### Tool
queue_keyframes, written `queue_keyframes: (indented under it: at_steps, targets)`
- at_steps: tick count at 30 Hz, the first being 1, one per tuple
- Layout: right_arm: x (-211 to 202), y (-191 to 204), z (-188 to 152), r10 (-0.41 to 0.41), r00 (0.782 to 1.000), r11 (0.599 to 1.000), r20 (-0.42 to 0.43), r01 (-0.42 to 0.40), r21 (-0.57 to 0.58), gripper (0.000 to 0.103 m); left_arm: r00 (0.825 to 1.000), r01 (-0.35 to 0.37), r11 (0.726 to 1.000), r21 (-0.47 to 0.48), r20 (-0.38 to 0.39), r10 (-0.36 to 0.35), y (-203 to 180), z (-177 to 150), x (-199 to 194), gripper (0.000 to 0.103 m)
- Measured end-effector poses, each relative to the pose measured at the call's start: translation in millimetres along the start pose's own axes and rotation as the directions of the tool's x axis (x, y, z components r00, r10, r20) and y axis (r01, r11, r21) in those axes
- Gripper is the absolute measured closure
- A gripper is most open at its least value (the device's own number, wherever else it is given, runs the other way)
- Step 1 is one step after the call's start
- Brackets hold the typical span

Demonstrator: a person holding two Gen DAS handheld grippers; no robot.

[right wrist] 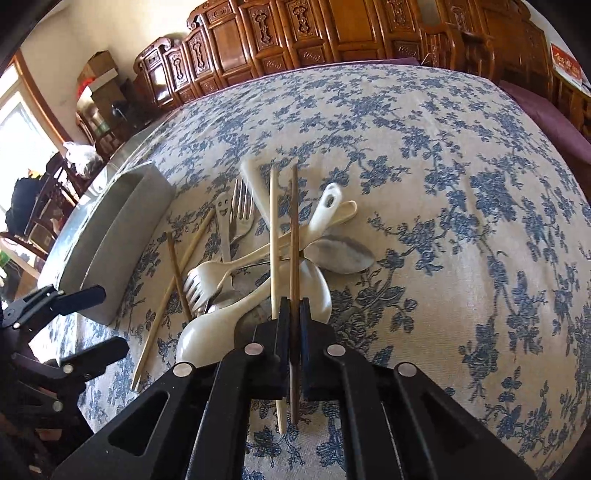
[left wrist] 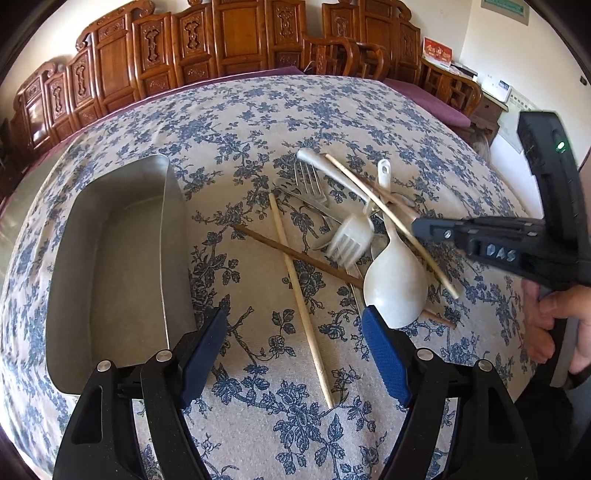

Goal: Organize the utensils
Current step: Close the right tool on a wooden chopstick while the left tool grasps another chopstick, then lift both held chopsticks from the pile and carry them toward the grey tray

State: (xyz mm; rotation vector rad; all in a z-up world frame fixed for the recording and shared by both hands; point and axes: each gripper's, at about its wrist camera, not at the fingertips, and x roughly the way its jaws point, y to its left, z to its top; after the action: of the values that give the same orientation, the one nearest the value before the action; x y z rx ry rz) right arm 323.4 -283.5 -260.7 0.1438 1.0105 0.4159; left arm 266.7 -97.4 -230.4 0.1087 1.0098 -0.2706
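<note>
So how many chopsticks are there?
4: a dark chopstick between the right fingers, a pale chopstick beside it, another pale and another dark crossing nearer the tray. Others may hide underneath.

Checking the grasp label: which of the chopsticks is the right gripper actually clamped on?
The dark brown chopstick, pinched between the right gripper pads. The pale chopstick beside it runs outside the left pad.

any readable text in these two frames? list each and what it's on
"DAS": raised letters on the black body of the right tool, left wrist view.
Red sign by the far wall: light characters, too blurred to read.
White panels at the wall: print too small.
Green wall plaque: unreadable.
</note>
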Motion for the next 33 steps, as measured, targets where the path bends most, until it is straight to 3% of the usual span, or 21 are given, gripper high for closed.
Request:
queue_keyframes:
  at_steps: [7, 11, 13, 16, 21, 33]
  targets:
    - [-25, -4, 6, -0.003, 0.996, 1.000, 0.092, 0.001, 0.017, 0.097, 0.999, 0.019, 1.000, 0.001, -0.037, -0.019, -3, -6, 11, 0.061]
    - [-29, -1, 8, -0.010, 0.995, 1.000, 0.103, 0.009, 0.005, 0.097, 0.997, 0.027, 1.000, -0.002, -0.067, -0.027, -4, -10, 18, 0.070]
    - [-29, 3, 8, -0.014, 0.994, 1.000, 0.104, 0.015, -0.005, 0.097, 0.996, 0.027, 1.000, -0.011, -0.082, -0.028, -2, -13, 22, 0.085]
    - [-30, 7, 7, -0.019, 0.994, 1.000, 0.110, 0.020, -0.014, 0.097, 0.996, 0.023, 1.000, -0.020, -0.090, -0.025, 1, -13, 23, 0.098]
    - [-34, 8, 8, -0.035, 0.990, 0.999, 0.134, 0.037, -0.013, 0.097, 0.996, 0.043, 0.999, -0.029, -0.072, -0.045, 5, -10, 13, 0.099]
    - [-54, 24, 11, -0.047, 0.971, 0.998, 0.233, 0.058, -0.040, 0.097, 0.995, 0.023, 1.000, -0.019, 0.094, -0.021, 17, 13, -54, 0.100]
